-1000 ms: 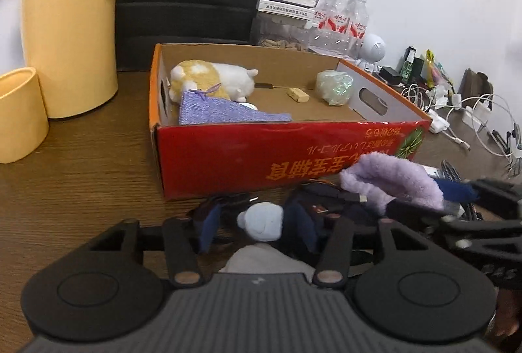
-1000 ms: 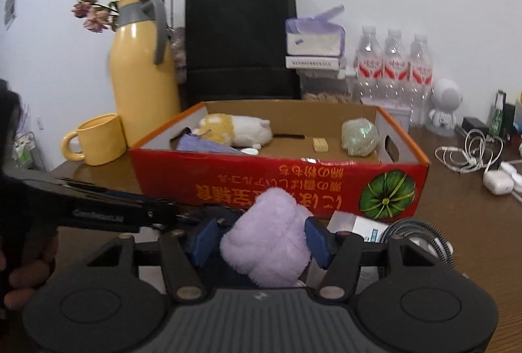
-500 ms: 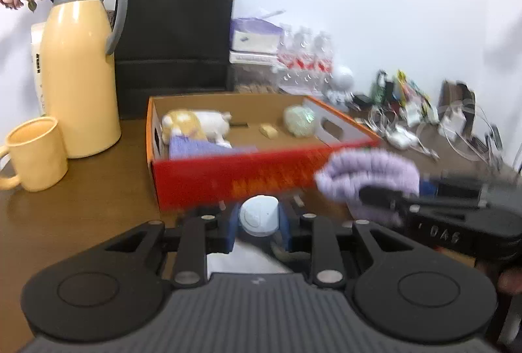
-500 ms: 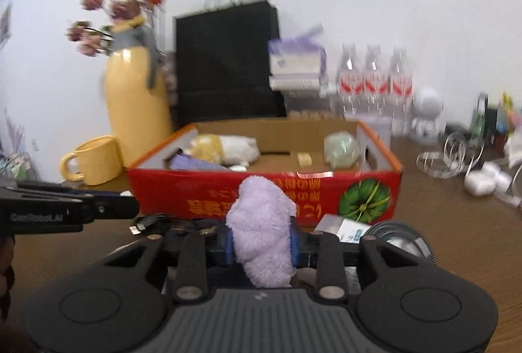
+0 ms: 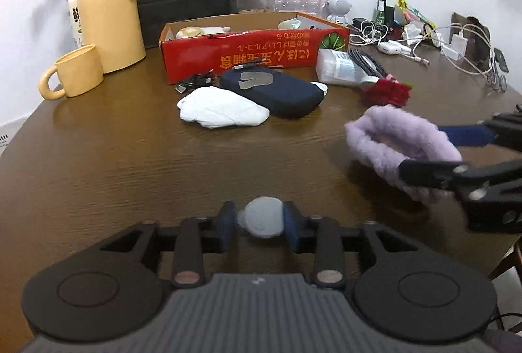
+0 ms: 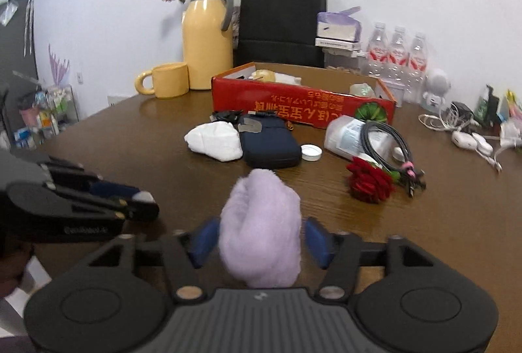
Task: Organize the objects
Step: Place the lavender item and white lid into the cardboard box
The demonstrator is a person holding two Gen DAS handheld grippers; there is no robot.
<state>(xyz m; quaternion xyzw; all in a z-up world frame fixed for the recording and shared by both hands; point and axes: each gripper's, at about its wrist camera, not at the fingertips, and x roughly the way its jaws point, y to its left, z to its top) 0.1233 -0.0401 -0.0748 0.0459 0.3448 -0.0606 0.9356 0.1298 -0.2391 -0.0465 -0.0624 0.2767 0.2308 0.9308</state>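
Left wrist view shows the left gripper (image 5: 260, 222) low over the brown desk (image 5: 114, 163), and its two blue fingers (image 5: 226, 225) are pinching a small pale blue round thing (image 5: 262, 221) between them. Off to the right, the right gripper (image 5: 437, 154) comes in from the side and holds a fluffy purple thing (image 5: 401, 154) just above the desk. Farther back sits a red box (image 5: 248, 54) with a soft toy (image 5: 195, 31) peeking out of it. In front of the box lie a white cloth (image 5: 223, 111) and a dark blue pouch (image 5: 272, 92), and the two are touching. A red flower (image 5: 386, 93) lies to the right of the pouch, near a clear bottle (image 5: 342, 70) on its side. A yellow jug (image 5: 109, 7) and a yellow cup (image 5: 76, 72) stand close together at the back left. Right wrist view shows the same fluffy purple thing (image 6: 261, 229) squeezed between the blue fingers (image 6: 204, 238) of the right gripper (image 6: 260, 242), up off the desk (image 6: 440, 222). The left gripper (image 6: 143, 203) pokes in from the left side here, and only a tiny pale bit shows at its tip. A small white cap (image 6: 311, 152) lies beside the pouch (image 6: 269, 142), and a black cable (image 6: 388, 137) is coiled on the bottle (image 6: 347, 132) behind the red flower (image 6: 370, 181).
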